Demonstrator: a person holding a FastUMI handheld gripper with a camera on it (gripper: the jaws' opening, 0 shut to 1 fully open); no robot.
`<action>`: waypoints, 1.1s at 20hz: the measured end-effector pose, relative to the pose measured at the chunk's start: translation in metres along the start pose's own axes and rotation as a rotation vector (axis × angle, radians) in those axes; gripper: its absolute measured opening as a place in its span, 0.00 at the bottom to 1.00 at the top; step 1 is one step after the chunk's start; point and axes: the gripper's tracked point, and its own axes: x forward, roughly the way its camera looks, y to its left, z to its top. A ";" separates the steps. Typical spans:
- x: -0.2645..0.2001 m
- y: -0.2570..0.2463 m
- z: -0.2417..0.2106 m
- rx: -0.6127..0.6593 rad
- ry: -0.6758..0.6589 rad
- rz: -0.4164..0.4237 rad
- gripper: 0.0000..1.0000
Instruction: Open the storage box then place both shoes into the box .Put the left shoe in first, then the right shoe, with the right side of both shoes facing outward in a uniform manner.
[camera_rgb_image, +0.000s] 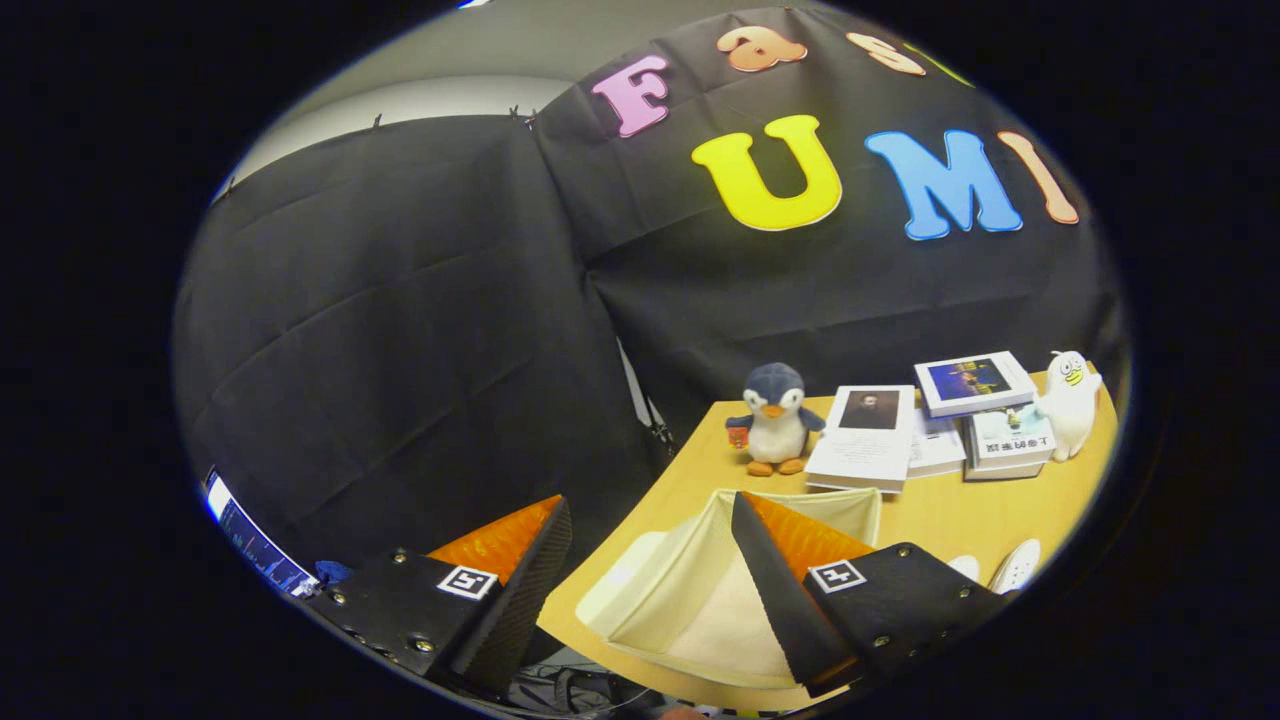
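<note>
My gripper is open, its two fingers spread wide with nothing between them. A cream fabric storage box sits on the wooden table just ahead of the fingers, its top open and its inside bare. The right finger hangs over the box's right part; the left finger is off the table's left edge. Two white shoes peek out to the right of the right finger, mostly hidden behind it.
Beyond the box stand a plush penguin, stacked books and a white plush figure along the wooden table's far side. The black booth cloth rises behind and to the left. A screen shows far left.
</note>
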 end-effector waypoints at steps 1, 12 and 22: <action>-0.007 -0.017 0.004 -0.006 -0.008 -0.027 0.97; -0.053 -0.158 -0.014 0.024 0.001 -0.236 0.97; -0.067 -0.252 -0.084 0.013 0.145 -0.372 0.98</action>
